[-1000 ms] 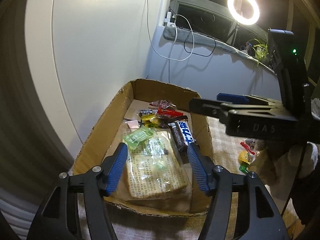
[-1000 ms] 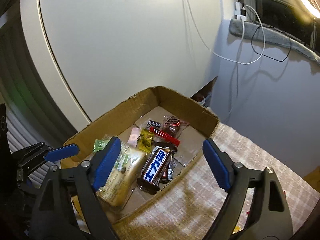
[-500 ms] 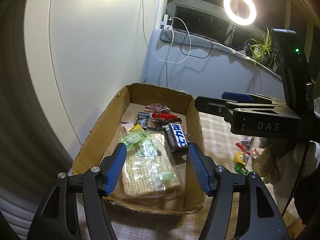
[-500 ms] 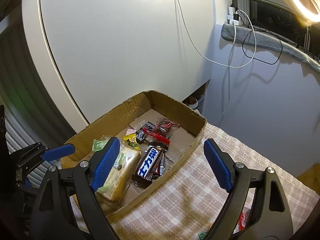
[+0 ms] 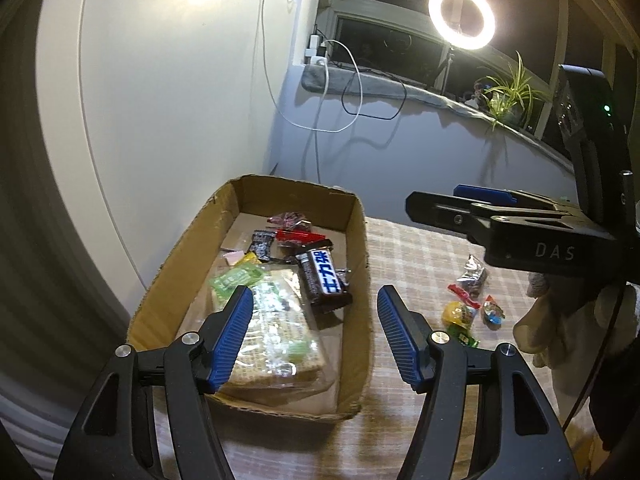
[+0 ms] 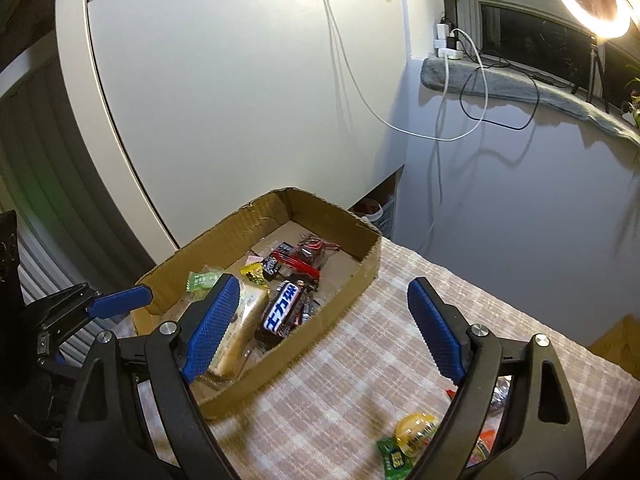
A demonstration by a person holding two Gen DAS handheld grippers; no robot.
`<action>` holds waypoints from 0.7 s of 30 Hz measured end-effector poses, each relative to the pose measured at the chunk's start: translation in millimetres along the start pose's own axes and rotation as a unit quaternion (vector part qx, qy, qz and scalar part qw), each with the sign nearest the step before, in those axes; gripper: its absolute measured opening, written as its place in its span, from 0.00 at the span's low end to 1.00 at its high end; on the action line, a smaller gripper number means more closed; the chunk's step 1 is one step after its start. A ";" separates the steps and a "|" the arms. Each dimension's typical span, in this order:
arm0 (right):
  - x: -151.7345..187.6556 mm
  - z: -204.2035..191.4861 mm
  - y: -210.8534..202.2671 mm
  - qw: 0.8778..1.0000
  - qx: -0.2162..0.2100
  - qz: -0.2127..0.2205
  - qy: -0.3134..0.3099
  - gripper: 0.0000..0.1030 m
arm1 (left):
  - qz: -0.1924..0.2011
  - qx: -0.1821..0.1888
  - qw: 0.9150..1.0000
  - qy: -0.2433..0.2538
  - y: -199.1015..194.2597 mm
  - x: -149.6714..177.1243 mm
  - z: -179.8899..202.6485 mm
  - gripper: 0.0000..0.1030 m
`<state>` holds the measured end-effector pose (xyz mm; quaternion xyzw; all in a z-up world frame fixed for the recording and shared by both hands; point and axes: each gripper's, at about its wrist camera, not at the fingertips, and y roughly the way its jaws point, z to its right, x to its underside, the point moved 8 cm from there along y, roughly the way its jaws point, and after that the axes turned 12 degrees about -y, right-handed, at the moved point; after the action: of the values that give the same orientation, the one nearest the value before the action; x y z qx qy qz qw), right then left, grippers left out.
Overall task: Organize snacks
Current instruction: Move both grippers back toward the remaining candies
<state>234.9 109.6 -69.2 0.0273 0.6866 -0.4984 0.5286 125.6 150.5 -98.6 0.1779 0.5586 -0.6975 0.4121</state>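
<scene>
Plainly, both the left gripper point(image 5: 314, 334) and right gripper point(image 6: 320, 330) hang apart and empty near the box point(image 5: 358, 240). Right of it, a few loose candies point(image 5: 466, 312), perhaps five, wait on the cloth point(image 6: 360, 360), likely next.

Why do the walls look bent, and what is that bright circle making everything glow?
Left wrist view: a fisheye lens bows the wall; the ring light glares and throws cable shadows on the wall, while the cardboard box stays sharp. Right wrist view: same curving, the lamp flares orange at the corner, and the checked tablecloth near the lens is slightly smeared.
</scene>
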 end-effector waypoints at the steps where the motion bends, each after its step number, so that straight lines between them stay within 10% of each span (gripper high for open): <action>1: 1.2 2.8 -3.5 1.000 0.002 0.002 0.002 0.86 | -0.001 0.002 1.000 0.001 -0.3 0.5 2.8 0.62; 21: 81.1 99.6 -67.2 0.996 0.060 -0.026 0.059 0.86 | -0.039 0.062 0.996 0.048 16.3 28.9 83.0 0.62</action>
<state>230.9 -34.9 -80.7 0.0710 0.6858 -0.5498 0.4716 138.6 62.2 -103.4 0.2138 0.5399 -0.7373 0.3454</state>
